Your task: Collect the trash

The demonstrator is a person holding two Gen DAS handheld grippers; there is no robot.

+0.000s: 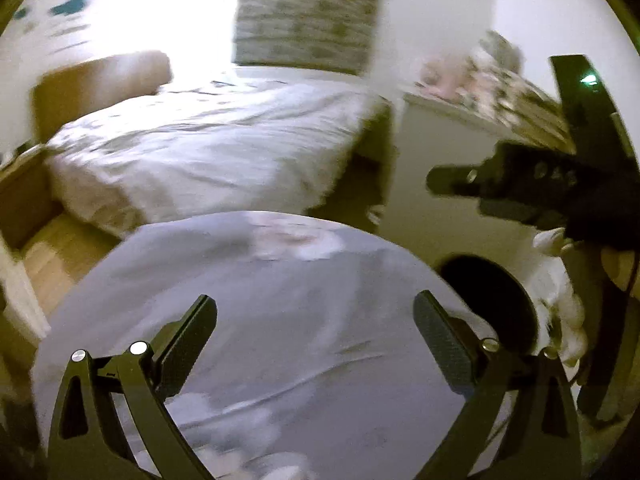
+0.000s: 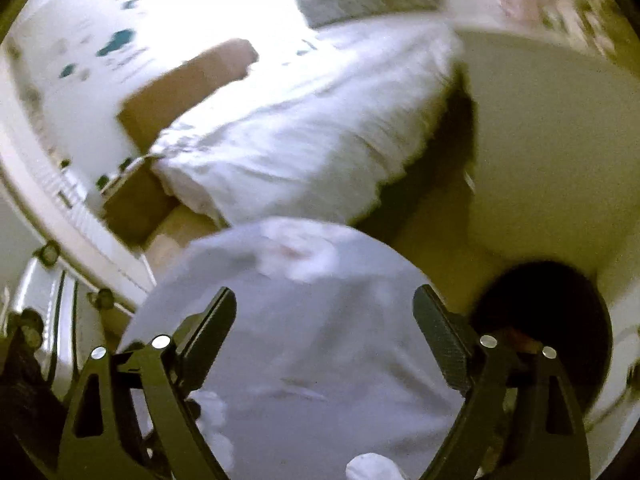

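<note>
Both tongs, left gripper (image 1: 316, 320) and right gripper (image 2: 324, 316), gape empty above the round grey table (image 1: 280, 300); crumpled white trash (image 1: 296, 240) lies near its far edge; approach slowly, straddling one piece.

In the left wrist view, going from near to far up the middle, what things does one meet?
Left gripper, open → grey round bag → white bed → patterned curtain.

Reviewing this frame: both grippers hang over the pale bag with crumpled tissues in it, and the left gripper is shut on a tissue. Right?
Not quite. The left gripper is open with nothing between its pads, as the left wrist view shows. The rest stands: both it and the right gripper hang over the pale bag with crumpled tissues in it.
</note>
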